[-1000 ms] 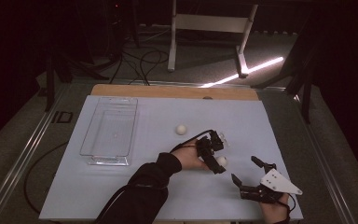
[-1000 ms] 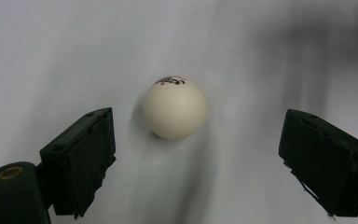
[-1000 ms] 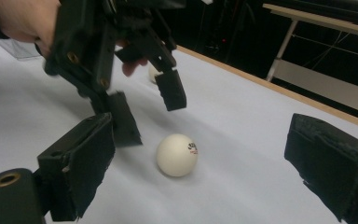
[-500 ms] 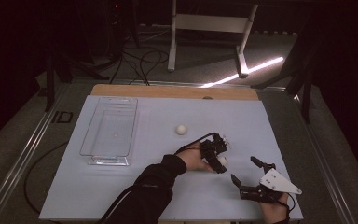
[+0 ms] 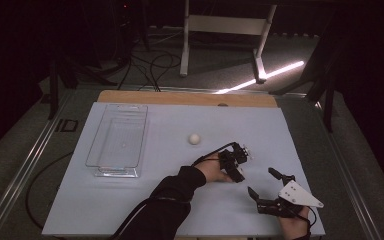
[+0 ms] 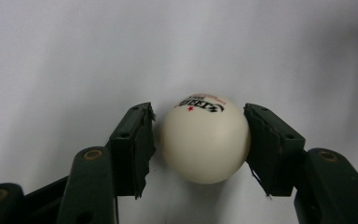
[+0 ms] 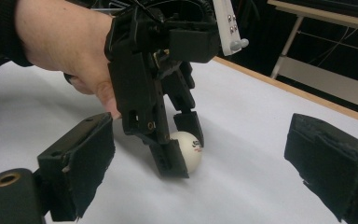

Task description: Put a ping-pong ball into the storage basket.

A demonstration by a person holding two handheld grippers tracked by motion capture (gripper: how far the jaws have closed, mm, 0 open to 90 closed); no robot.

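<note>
Looking down from the high view, the left gripper (image 5: 236, 166) is lowered to the white mat (image 5: 105, 200) right of the clear tray (image 5: 116, 142), with a second ball (image 5: 194, 138) lying between them. In the left gripper view, its jaws have just been closing around the ping-pong ball (image 6: 205, 138); the right pad touches, the left pad shows a sliver of gap. In the right gripper view, the right gripper (image 7: 205, 172) waits wide open nearby. The grasp looks nearly seated; next comes a firm squeeze, then a lift.
</note>
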